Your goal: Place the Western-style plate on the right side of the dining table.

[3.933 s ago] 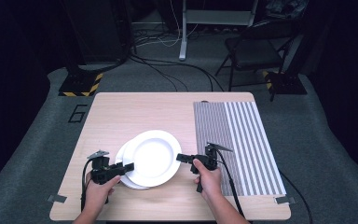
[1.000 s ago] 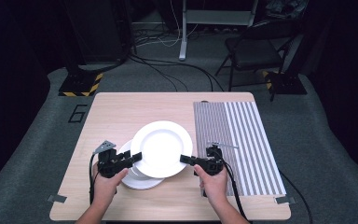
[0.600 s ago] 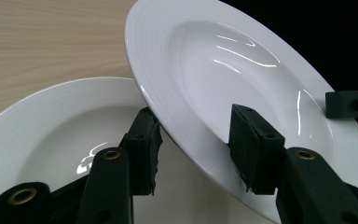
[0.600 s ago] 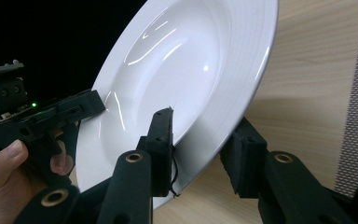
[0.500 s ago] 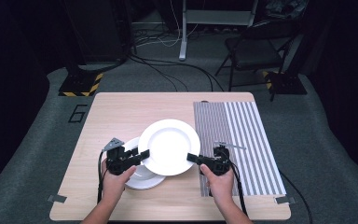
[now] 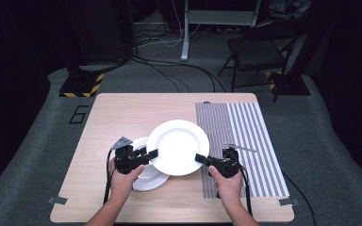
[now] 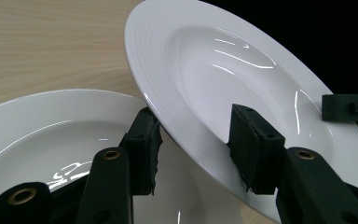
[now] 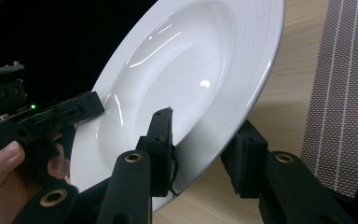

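A white deep plate (image 6: 177,146) hangs above the wooden table (image 6: 122,113), held between both grippers. My left gripper (image 6: 147,155) is shut on its left rim, and my right gripper (image 6: 202,158) is shut on its right rim. In the left gripper view the plate (image 7: 233,88) tilts, its rim pinched between the pads (image 7: 144,144). In the right gripper view the plate (image 8: 186,84) sits between the pads (image 8: 161,140), with the left gripper (image 8: 86,105) gripping the far rim. A second white plate (image 6: 146,176) lies on the table below, partly hidden under the lifted one; it also shows as the lower plate (image 7: 42,130).
A grey striped placemat (image 6: 245,141) covers the right part of the table, just right of the lifted plate; the placemat (image 8: 345,93) shows close by. Beyond the table are a chair, a black stand and cables on dark carpet.
Both grippers have lifted the top plate off the lower plate and carried it to the right, toward the placemat. The lower plate stays in place.
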Demonstrator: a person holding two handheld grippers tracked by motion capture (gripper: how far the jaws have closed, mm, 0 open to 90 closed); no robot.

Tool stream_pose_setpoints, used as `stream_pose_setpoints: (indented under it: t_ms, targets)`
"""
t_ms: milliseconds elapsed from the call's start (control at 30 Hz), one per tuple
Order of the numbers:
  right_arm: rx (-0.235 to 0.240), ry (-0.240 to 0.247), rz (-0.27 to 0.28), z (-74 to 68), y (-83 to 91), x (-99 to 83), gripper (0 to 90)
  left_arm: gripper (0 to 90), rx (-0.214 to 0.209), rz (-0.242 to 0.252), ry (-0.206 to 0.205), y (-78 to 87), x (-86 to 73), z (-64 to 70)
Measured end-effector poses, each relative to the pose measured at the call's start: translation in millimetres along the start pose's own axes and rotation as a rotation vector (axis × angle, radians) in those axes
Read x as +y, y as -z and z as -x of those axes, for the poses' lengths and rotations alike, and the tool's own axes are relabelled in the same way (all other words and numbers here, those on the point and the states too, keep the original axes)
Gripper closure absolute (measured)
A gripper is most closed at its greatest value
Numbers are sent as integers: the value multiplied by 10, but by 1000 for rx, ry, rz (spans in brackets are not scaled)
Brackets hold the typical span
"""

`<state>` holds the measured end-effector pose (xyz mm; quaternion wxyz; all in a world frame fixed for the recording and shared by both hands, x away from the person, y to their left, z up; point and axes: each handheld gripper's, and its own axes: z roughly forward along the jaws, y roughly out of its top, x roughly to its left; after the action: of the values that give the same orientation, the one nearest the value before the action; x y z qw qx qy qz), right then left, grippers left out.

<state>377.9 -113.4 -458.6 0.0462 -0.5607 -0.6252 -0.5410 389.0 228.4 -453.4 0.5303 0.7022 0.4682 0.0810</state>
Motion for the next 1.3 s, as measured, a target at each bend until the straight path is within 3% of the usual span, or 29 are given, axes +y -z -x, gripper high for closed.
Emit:
stream_pose_setpoints:
  t_ms: [700, 1000, 1300]
  targets:
    - [-42, 18, 64, 192, 254, -24, 649, 539, -36, -12, -26, -340, 57, 199]
    - [-73, -11, 92, 284, 448, -62, 650, 539, -89, -25, -26, -531, 57, 297]
    - [-116, -17, 129, 354, 626, -94, 650, 541, -121, -42, -57, -726, 104, 434]
